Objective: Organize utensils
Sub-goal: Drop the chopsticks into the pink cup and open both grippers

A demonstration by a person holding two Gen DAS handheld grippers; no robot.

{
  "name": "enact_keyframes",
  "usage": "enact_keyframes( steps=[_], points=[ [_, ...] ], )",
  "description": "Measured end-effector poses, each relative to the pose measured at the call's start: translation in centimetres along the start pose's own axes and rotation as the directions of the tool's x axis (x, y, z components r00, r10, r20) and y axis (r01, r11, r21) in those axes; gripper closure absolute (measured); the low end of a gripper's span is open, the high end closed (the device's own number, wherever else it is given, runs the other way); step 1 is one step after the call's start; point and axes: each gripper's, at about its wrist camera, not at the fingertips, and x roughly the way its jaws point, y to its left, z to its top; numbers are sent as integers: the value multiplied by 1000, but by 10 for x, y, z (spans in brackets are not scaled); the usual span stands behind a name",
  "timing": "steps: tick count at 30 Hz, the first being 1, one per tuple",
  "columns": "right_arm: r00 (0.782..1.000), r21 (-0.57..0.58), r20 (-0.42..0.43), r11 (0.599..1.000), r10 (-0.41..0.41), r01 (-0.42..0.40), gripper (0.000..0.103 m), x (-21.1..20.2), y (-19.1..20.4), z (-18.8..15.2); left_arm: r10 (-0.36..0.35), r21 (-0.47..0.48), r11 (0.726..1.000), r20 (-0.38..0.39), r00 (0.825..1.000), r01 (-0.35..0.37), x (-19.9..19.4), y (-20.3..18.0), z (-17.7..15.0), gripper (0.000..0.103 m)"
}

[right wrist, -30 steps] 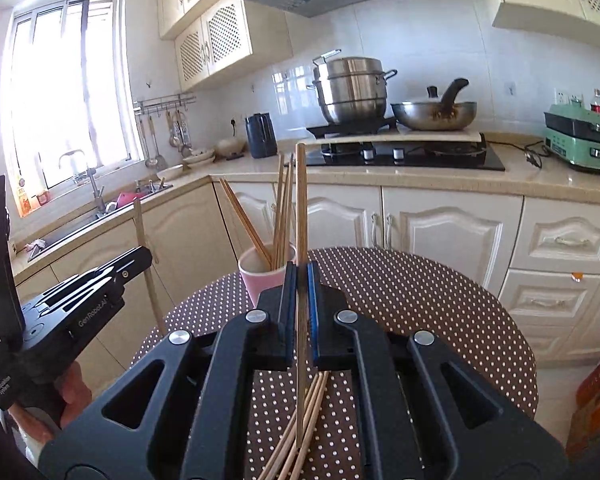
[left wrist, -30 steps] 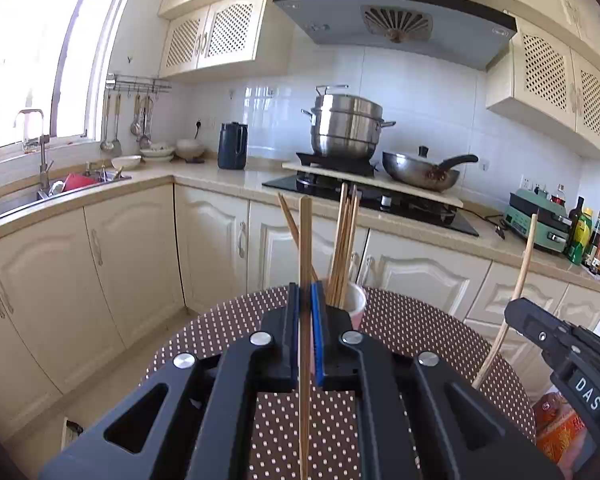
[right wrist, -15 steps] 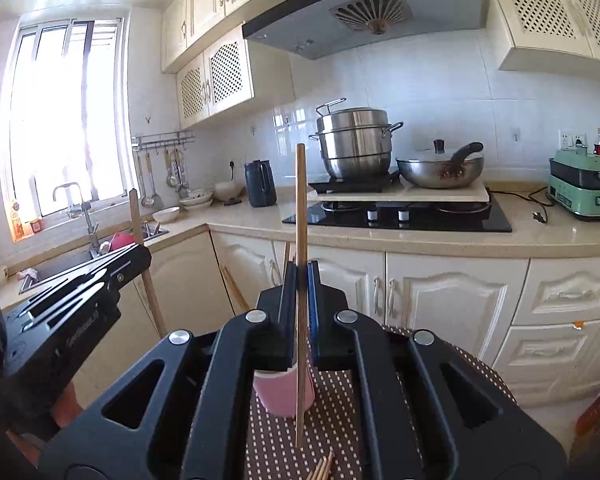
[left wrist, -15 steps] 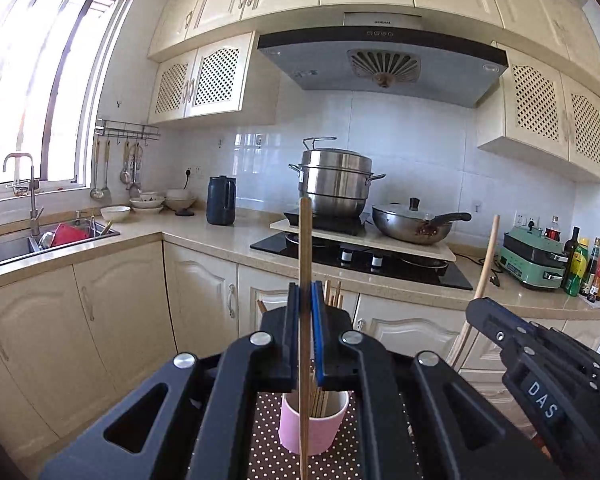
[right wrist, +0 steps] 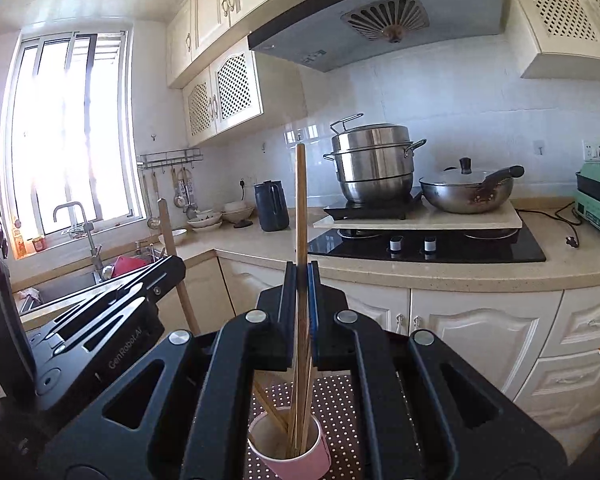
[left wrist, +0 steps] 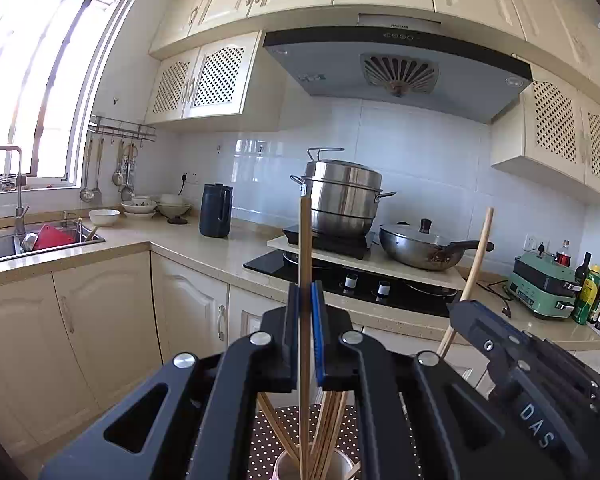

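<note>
Over the brown polka-dot tablecloth (right wrist: 340, 412), your left gripper (left wrist: 306, 344) and right gripper (right wrist: 301, 312) each clamped one upright wooden chopstick (left wrist: 305, 264) above the pink cup (right wrist: 290, 446); lowering both in likely came next.

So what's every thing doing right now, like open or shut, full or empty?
Left gripper: jaws shut on the left chopstick, held upright.
Right gripper: jaws shut on the right chopstick, held upright.
Pink cup: upright on the dotted table, holding several chopsticks.
Wok: lid on.
Steamer pot: lid on.
Upper cabinets: doors shut.
</note>
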Motion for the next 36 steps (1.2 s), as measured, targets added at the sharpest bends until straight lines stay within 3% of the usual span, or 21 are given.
enact_keyframes(
  steps=[6,11,16,17,18,20,23,25,30,36],
  points=[
    [995,-8,-102,1000,-8,8,97,36,-6,-34,3,22,1000,-80,997,-2,37,5,-33,96],
    [972,-9,-236,1000,-9,7,97,58,-13,-68,14,50,999,-159,987,-6,51,12,-67,96],
    [947,25,-318,999,37,-30,96,62,-22,-85,16,48,999,-212,977,-6,56,26,-87,94],
    [944,28,-326,999,41,-33,96,61,-23,-86,16,49,999,-216,976,-5,55,28,-88,89],
    [942,28,-334,999,41,-33,95,61,-23,-87,24,58,998,-219,975,-11,53,30,-89,76],
    [938,28,-345,999,30,-22,93,56,-26,-89,34,72,997,-215,976,-18,48,30,-90,68],
    [937,46,-348,999,16,0,77,47,-31,-90,44,72,997,-223,974,-29,39,34,-92,65],
    [942,50,-335,998,-6,24,39,39,-34,-88,46,68,997,-229,972,-31,32,36,-92,65],
    [958,10,-285,999,-32,37,37,5,-29,-79,51,87,996,-208,977,-34,1,34,-87,58],
    [966,3,-254,999,-50,53,25,-41,-25,-73,50,108,994,-173,984,-31,-54,28,-85,47]
  ],
)
